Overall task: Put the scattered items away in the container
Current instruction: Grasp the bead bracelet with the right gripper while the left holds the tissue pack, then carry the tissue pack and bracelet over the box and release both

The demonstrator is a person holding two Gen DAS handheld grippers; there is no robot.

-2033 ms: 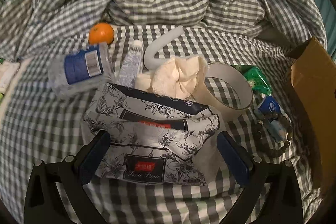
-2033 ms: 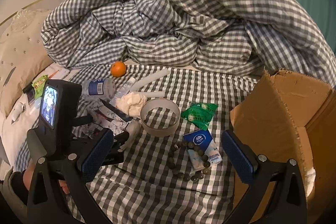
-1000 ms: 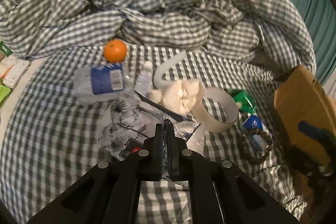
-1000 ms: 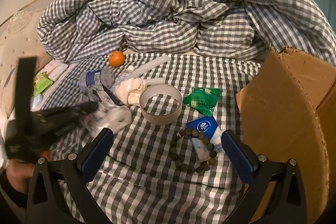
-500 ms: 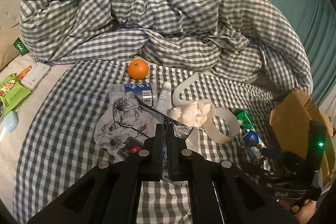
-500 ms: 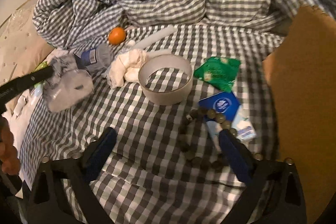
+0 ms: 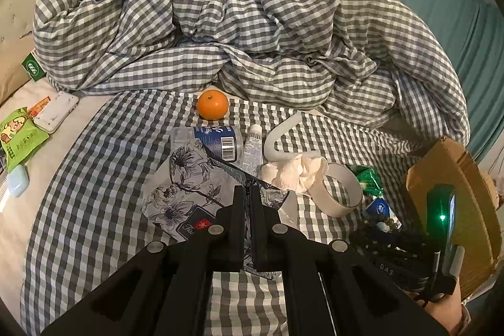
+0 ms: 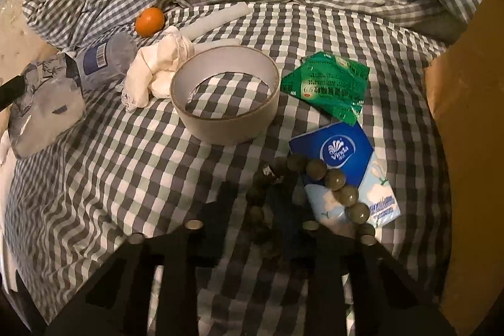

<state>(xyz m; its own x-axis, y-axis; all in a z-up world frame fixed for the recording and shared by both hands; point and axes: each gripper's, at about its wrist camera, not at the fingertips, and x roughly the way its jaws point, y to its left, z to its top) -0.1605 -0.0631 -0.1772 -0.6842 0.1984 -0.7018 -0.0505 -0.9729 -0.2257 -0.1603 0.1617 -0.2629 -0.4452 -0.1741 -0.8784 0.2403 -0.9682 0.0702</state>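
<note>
I am mid-pickup on two items at once. My left gripper [image 7: 247, 210] is clamped tight on the floral tissue pack [image 7: 189, 188], which hangs from the jaws at the centre of the left wrist view, lifted off the checked sheet [image 7: 94, 210]. My right gripper [image 8: 271, 210] points steeply down at the bottom centre of its view, jaws closing around the near arc of the bead bracelet [image 8: 315, 175], which lies partly over the blue tissue packet [image 8: 340, 153]; its fingers are blurred, so I cannot say the pads are pressing yet. The cardboard box [image 7: 456, 194] stands at the right edge of the left view. Next, I judge, the right needs a firm pinch on the beads without snagging the packet, then both hands carry rightward to the box.
</note>
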